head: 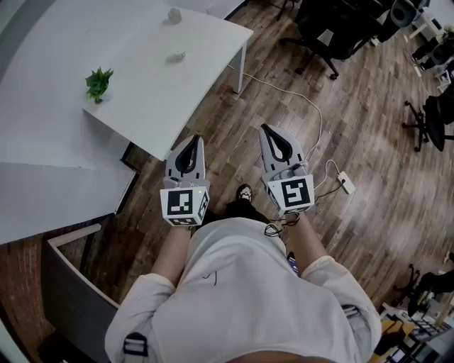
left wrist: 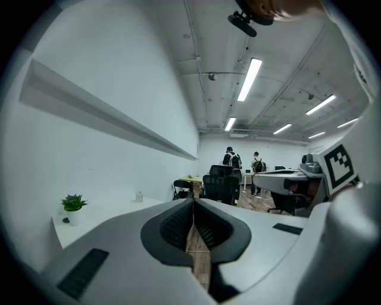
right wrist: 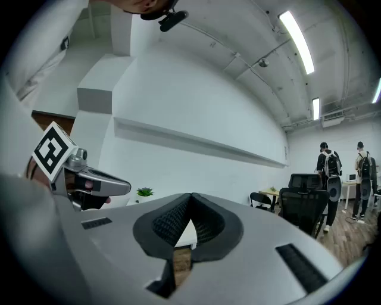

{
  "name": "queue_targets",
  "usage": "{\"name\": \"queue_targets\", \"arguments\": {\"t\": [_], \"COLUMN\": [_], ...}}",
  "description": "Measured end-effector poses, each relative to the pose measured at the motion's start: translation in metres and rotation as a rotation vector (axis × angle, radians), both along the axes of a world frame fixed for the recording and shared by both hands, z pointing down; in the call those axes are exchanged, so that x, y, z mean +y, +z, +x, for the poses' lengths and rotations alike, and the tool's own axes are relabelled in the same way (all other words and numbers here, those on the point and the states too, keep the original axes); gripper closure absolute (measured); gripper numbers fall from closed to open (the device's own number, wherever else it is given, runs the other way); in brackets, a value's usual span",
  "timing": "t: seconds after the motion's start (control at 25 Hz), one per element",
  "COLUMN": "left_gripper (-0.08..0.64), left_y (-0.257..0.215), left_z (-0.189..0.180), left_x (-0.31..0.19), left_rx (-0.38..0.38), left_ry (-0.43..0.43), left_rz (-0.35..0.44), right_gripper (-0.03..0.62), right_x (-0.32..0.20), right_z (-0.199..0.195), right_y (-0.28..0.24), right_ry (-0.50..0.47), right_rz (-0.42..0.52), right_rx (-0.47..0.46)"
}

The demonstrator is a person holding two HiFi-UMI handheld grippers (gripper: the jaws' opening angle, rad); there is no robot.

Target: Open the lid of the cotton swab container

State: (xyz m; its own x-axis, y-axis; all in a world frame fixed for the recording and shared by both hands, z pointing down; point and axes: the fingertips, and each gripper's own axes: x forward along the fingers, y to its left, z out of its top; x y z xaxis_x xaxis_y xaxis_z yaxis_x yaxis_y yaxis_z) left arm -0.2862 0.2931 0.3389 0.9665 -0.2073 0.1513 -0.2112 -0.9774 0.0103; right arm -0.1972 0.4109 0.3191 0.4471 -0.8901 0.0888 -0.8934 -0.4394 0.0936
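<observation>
A potted plant (head: 98, 83) stands on the white table (head: 163, 99). A white cable (head: 298, 94) crosses the wooden floor (head: 369, 142) to a power strip (head: 346, 183); black office chairs (head: 333, 28) stand beyond.

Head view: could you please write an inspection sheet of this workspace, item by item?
Surface: white table, three small things on it.
Job's things: small jar at the far end, maybe the container; lid too small to judge.
Clutter: green plant; pale lump.
Claws: left claw and right claw shut, empty, over the wooden floor.
Cables: white cable to a power strip on the floor.
Surroundings: black office chairs.
</observation>
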Motion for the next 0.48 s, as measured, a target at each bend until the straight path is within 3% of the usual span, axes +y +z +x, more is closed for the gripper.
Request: {"name": "queue_targets", "arguments": {"t": [0.32,0.48], "left_gripper": [0.538,0.538], "left_y": [0.024,0.036], "left_z": [0.004,0.014], "left_x": [0.022,0.031], "left_rx": [-0.058,-0.085], "left_ry": [0.030,0.054], "left_rz": [-0.064,-0.107], "right_gripper": [0.592,0.592], "right_x": [-0.002,0.003], "right_z": [-0.001,0.002], "right_y": [0.018,0.037], "right_ry": [-0.105,-0.115], "right_rz": [0.027,-0.034], "right_rx": [-0.006,-0.099]}}
